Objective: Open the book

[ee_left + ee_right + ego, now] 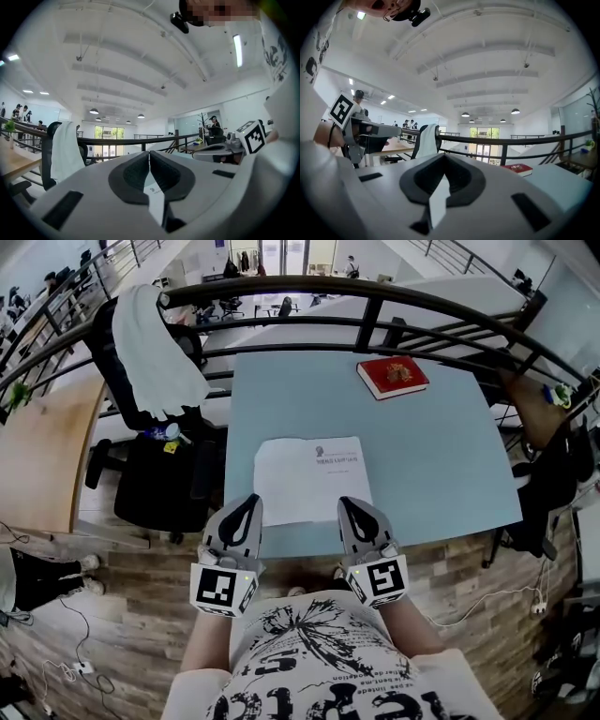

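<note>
A thin white booklet (pixel 311 479) lies closed on the pale blue table (pixel 450 456), near its front edge. At the table's far side rests a red book (pixel 392 376), also closed, and the right gripper view shows it (pixel 516 168) too. My left gripper (pixel 251 499) hovers over the booklet's near left corner with its jaws shut and nothing in them (pixel 149 152). My right gripper (pixel 345 502) hangs by the near right corner, shut and empty as well (pixel 444 154). Both point level toward the far railing. White paper (pixel 157 199) shows through the gap under the left jaws.
A black curved railing (pixel 375 296) runs behind the table. A black chair draped with a white cloth (pixel 155 348) stands at the left, with a wooden desk (pixel 42 456) beyond it. Chairs and bags (pixel 553 484) crowd the right edge. Cables lie on the wooden floor.
</note>
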`<state>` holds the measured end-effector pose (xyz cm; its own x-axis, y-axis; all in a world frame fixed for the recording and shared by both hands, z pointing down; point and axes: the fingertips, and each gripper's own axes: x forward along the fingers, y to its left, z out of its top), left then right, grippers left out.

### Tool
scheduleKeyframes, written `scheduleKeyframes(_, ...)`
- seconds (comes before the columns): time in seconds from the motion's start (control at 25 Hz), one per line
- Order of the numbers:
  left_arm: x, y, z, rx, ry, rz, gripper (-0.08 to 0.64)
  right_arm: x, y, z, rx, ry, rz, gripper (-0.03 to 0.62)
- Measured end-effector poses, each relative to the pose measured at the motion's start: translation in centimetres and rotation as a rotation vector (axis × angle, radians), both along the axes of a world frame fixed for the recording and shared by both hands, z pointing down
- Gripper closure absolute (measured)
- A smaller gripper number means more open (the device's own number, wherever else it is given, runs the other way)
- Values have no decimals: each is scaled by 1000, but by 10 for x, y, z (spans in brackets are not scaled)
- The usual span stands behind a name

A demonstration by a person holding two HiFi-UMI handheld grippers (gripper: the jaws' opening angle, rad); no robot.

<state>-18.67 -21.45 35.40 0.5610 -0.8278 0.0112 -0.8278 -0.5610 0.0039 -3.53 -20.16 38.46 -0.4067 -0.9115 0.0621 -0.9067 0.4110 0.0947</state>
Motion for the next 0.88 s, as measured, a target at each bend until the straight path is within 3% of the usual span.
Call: scheduleKeyframes(0.88, 5, 4, 6, -2, -41, -23, 537, -2, 2, -1, -4, 36, -51, 583)
